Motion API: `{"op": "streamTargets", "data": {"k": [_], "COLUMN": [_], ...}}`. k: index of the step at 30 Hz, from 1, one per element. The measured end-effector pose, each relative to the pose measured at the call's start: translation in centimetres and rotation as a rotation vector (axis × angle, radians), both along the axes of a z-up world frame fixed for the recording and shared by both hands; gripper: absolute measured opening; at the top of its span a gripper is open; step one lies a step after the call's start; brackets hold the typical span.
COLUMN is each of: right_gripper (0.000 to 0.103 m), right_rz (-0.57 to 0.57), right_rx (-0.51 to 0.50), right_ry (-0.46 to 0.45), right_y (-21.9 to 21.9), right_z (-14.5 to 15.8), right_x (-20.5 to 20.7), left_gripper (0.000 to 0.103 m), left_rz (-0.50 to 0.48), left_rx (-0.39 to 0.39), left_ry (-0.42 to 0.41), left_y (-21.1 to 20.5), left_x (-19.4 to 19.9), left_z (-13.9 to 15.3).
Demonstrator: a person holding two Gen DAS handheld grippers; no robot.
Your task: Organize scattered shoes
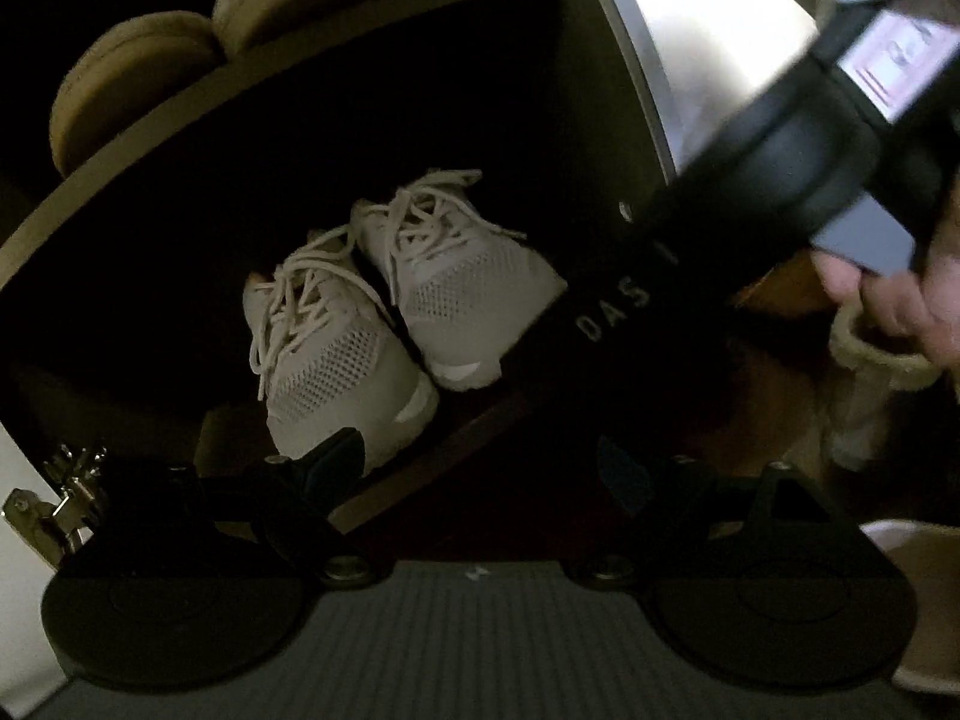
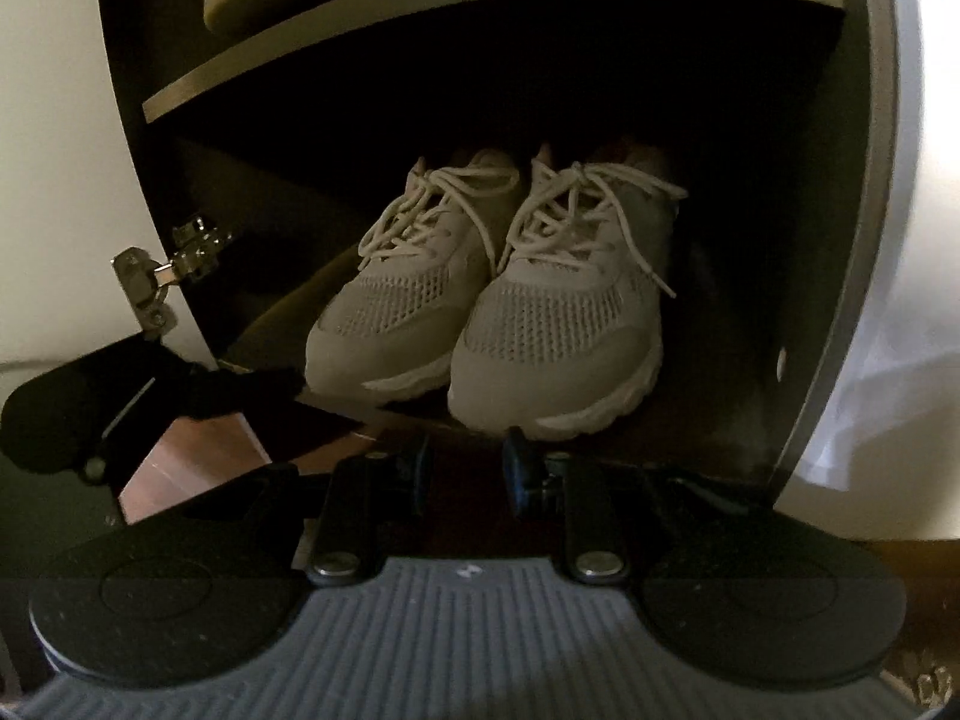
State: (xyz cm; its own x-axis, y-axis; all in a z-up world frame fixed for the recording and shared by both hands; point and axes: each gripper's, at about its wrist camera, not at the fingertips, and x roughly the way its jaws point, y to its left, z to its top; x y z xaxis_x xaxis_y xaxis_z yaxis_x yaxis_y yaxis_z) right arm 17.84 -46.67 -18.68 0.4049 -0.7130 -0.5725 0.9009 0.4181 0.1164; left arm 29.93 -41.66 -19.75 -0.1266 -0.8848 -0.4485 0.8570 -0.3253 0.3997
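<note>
In the left wrist view, the white sneakers sit side by side inside the dark cabinet, below its shelf, while the left gripper hangs spread and empty before them. In the right wrist view, the right gripper, jaws slightly parted and empty, faces the toes; the pair looks light, its mesh soft, so the firmer heel collar or sole edge seems the best hold.

Dark cabinet, door open on a metal hinge. Lower shelf, straight ahead of both tools: 2 white mesh sneakers side by side, touching, toes at the front edge. Upper shelf board, above: 2 tan shoes, soles overhanging the edge. Wood floor below the cabinet.
</note>
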Motion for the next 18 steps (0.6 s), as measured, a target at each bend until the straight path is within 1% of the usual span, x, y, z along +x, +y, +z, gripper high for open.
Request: {"op": "streamTargets", "data": {"k": [2, 4, 7, 15, 18], "right_gripper": [0.017, 0.015, 0.015, 0.015, 0.017], "right_rz": [-0.004, -0.007, -0.013, -0.070, -0.077], "right_rx": [-0.005, -0.014, -0.015, 0.015, 0.013], "right_ry": [0.007, 0.022, 0.019, 0.005, 0.020], "right_y": [-0.2, -0.1, -0.3, -1.0, -1.0], "right_z": [-0.1, -0.1, -0.1, -0.4, -0.4], "right_x": [0.0, 0.1, 0.1, -0.2, -0.3], "left_gripper": [0.089, 0.089, 0.089, 0.089, 0.089], "left_rz": [0.005, 0.010, 0.012, 0.000, 0.010], "left_rx": [0.005, 0.009, 0.014, 0.013, 0.021], "left_ry": [-0.005, -0.009, -0.018, -0.025, -0.023], "left_y": [-0.5, -1.0, -1.6, -1.0, -0.7], "left_x": [0.1, 0.2, 0.3, 0.3, 0.4], "left_z": [-0.3, -0.5, -0.9, -1.0, -1.1]}}
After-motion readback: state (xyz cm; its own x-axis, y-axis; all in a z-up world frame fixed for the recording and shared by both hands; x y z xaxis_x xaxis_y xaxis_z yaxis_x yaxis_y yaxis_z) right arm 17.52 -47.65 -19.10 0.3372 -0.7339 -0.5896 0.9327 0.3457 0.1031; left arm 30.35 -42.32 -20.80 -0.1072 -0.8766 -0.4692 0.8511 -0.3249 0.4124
